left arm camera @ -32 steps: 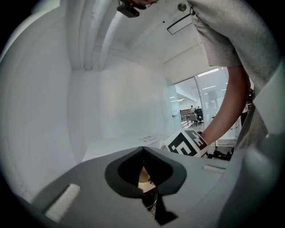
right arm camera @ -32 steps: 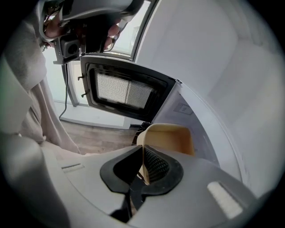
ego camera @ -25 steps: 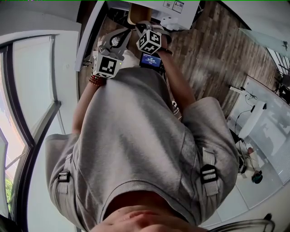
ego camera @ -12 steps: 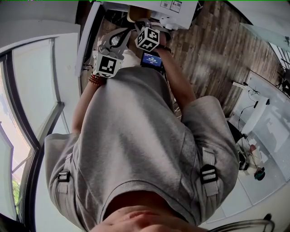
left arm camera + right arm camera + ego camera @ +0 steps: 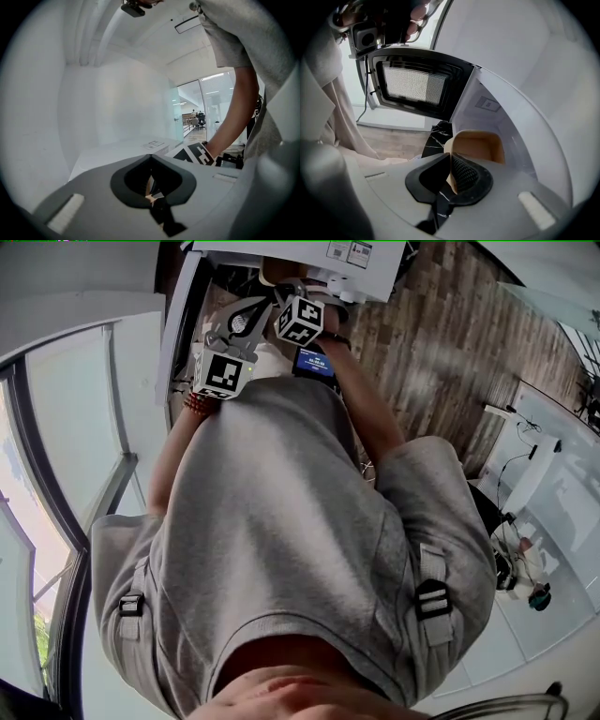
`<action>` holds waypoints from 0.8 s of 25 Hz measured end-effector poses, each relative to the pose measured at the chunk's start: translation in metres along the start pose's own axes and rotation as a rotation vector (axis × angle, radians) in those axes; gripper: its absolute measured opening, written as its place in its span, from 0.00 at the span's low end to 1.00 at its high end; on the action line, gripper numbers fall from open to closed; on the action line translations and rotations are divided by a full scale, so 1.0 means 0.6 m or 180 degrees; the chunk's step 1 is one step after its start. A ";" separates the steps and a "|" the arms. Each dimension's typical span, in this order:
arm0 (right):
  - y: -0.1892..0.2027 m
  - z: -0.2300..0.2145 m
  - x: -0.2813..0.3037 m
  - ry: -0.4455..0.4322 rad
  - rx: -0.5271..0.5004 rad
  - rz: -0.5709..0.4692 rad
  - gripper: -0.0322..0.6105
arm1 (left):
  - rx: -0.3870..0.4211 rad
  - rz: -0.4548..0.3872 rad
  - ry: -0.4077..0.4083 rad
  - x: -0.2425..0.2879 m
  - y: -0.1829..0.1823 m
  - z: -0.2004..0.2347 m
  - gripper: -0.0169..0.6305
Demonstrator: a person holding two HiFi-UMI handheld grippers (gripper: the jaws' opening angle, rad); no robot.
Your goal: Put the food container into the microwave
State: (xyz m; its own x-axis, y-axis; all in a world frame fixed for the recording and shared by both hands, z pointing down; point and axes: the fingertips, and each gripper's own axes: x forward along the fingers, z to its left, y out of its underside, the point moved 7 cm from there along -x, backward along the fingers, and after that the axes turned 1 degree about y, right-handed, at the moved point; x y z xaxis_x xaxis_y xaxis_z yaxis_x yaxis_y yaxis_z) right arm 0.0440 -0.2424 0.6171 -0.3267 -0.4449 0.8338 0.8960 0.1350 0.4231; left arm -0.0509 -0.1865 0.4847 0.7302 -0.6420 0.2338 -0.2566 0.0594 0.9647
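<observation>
Starting at the head view's 9 o'clock, a glass wall (image 5: 66, 427) curves beside the person's grey shirt (image 5: 281, 521), the white microwave (image 5: 309, 254) sits at 12 o'clock, and wood floor (image 5: 441, 343) fills 2 o'clock. The left gripper (image 5: 151, 180), jaws pressed together on nothing, sees only pale wall. The right gripper (image 5: 449, 176) alone shows the open microwave door (image 5: 415, 84) at 11 o'clock and the tan food container (image 5: 480, 146), its rim pinched between the jaws at the cavity's mouth; its base is hidden, so whether it rests there cannot be told.
</observation>
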 end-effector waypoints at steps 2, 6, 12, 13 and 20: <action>0.001 -0.006 0.004 0.0033 -0.0009 0.0011 0.09 | 0.0003 0.0014 0.0016 0.005 0.001 0.002 0.03; 0.004 -0.018 0.013 0.0111 -0.0014 0.0051 0.09 | 0.0018 0.0024 0.0032 0.013 0.000 0.008 0.03; 0.003 -0.028 0.028 0.0153 -0.0063 0.0094 0.09 | 0.0084 0.0064 0.0072 0.028 -0.001 0.015 0.03; 0.003 -0.030 0.030 0.0157 -0.0071 0.0097 0.09 | 0.0085 0.0068 0.0071 0.031 -0.001 0.018 0.03; 0.007 -0.044 0.046 0.0170 -0.0095 0.0130 0.09 | 0.0103 0.0058 0.0053 0.039 -0.009 0.034 0.03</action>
State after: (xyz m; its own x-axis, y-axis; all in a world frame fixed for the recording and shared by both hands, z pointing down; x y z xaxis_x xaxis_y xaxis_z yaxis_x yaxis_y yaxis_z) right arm 0.0465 -0.2777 0.6324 -0.2738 -0.4864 0.8298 0.9171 0.1280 0.3776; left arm -0.0456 -0.2174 0.4822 0.7356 -0.6282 0.2535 -0.2902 0.0460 0.9559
